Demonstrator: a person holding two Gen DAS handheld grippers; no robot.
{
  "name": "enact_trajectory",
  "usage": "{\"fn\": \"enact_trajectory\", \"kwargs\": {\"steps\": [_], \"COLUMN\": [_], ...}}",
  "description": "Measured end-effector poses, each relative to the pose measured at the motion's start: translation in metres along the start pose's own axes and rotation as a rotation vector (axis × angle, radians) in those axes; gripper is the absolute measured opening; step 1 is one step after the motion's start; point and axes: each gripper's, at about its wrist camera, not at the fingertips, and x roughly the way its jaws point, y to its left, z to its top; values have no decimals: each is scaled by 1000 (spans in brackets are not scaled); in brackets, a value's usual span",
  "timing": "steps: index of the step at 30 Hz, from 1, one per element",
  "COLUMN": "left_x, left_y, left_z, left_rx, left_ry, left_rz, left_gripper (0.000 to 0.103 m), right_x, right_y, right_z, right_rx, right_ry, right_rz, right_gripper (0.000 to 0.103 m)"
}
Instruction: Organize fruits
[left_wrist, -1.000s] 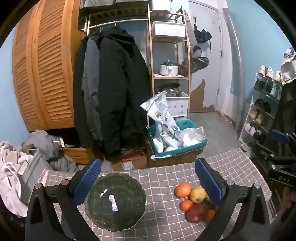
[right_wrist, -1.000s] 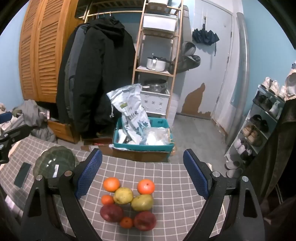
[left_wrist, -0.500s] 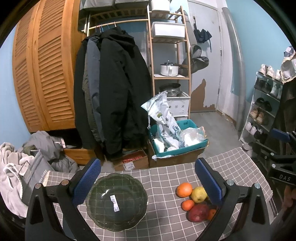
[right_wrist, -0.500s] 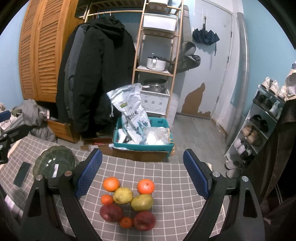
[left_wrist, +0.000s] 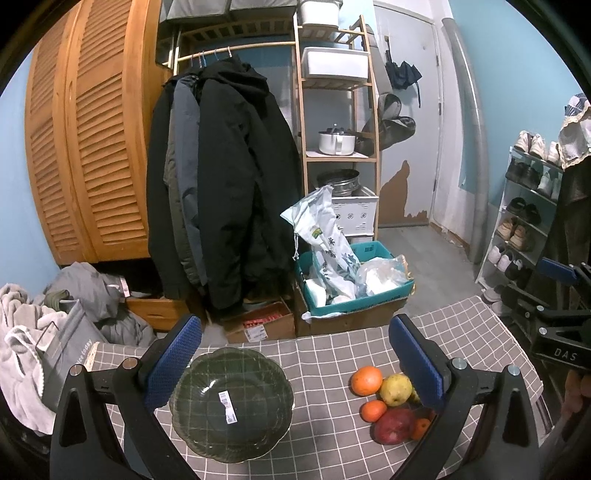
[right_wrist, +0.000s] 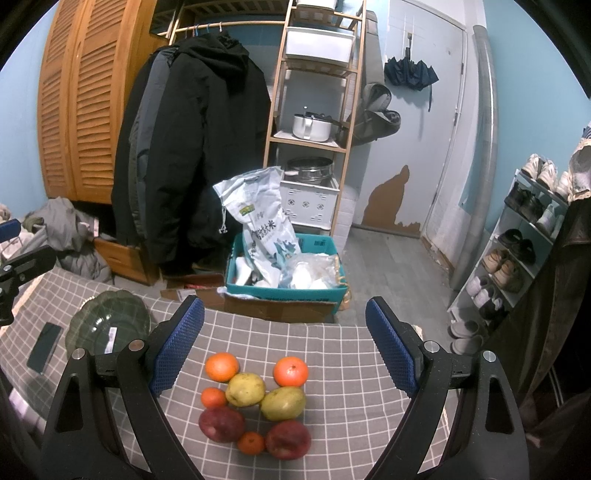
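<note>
Left gripper (left_wrist: 293, 354): blue-padded fingers spread wide, nothing between them, held above the table (left_wrist: 325, 354) with its grey checked cloth. Green glass bowl (left_wrist: 232, 402): directly below and ahead of the left gripper, nearer its left finger, with a white barcode sticker inside. Right gripper (right_wrist: 284, 334): fingers likewise spread wide and holding nothing, poised over the fruit. Fruit cluster, lying between and just beyond the right gripper's fingers: two large oranges (right_wrist: 222, 366) at the far edge; two yellow pears (right_wrist: 245, 389) just behind them, touching each other; two red apples (right_wrist: 221, 424) nearest the camera; one small orange (right_wrist: 213, 397) at the left finger's side, another (right_wrist: 251, 442) between the apples. From the left gripper the same cluster sits by its right finger, partly hidden behind it. Dark phone (right_wrist: 44, 347): flat on the cloth, far left of the right gripper, beside the bowl. Teal crate (right_wrist: 284, 291): on the floor beyond the table's far edge, holding bags.
</note>
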Motion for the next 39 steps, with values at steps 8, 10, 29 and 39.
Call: {"fn": "enact_trajectory", "kwargs": {"steps": [8,10,29,39], "left_x": [-3,-4,-2,-3], "left_y": [-4,-5,-5,-5], "left_z": [1,1,-1,-1], "left_rx": [0,0,-5,-4], "left_ry": [-6,-7,-12,-13], "left_rz": [-7,-8,-22,-20], "left_gripper": [102,102,102,102], "right_x": [0,0,1,0], "right_y": [-1,-1,0,1], "right_z": [0,0,0,0], "right_rx": [0,0,-1,-2], "right_ry": [-1,-1,0,0], "right_rz": [-1,-1,0,-1], "right_gripper": [88,88,88,88]}}
